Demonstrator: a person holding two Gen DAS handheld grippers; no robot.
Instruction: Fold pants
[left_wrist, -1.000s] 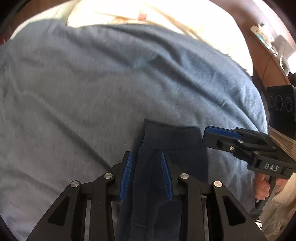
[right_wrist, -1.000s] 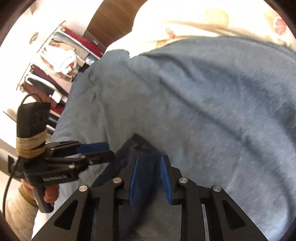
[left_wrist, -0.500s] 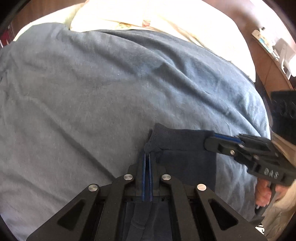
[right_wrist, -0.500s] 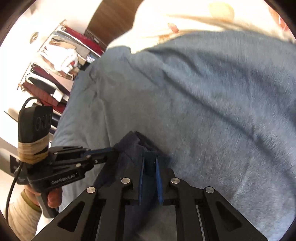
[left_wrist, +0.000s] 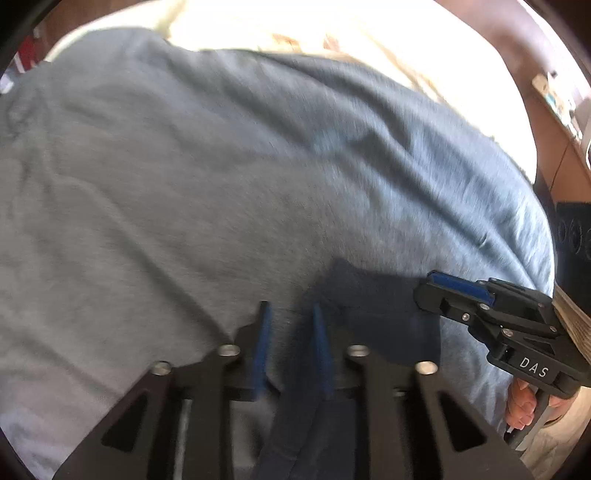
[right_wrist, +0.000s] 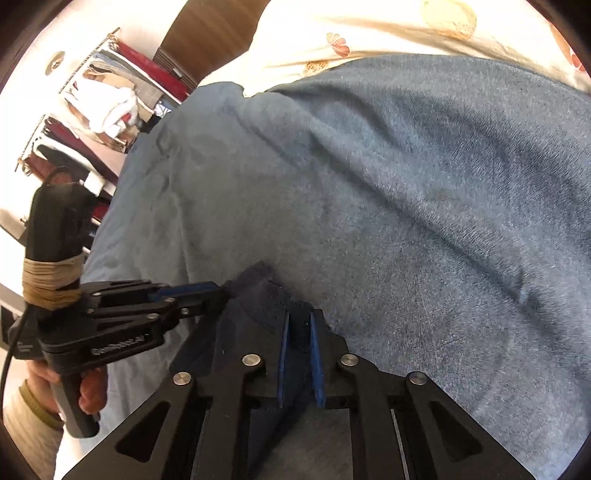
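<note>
The pants (left_wrist: 373, 306), dark navy, are found lying on a blue-grey blanket (left_wrist: 221, 192) that covers the bed, at the lower centre of both wrist views. In the left wrist view the folded edge is seen from 5 to 6 o'clock, running down between the gripper bodies and out of frame at the bottom.

The left gripper (left_wrist: 290, 314) is observed with its blue pads a moderate gap apart. Blanket is seen between the pad tips; the dark fabric passes against the right pad lower down. No clamping on the cloth is shown. The view is blurred.

In the right wrist view, the right gripper (right_wrist: 298, 321) is noted with its pads set narrowly apart, and a ridge of the pants (right_wrist: 266, 295) stands between them. Whether the pads press the cloth cannot be told.

The right gripper is also visible in the left wrist view at 4 o'clock, its tip at the pants' edge, with the hand (left_wrist: 521, 402) on its handle. The left gripper appears in the right wrist view at 8 o'clock, its tip touching the pants' corner.

A cream patterned pillow (right_wrist: 388, 33) is recorded at 12 o'clock beyond the blanket. Shelves with stacked clothing (right_wrist: 107, 96) are noted at 10 o'clock.
</note>
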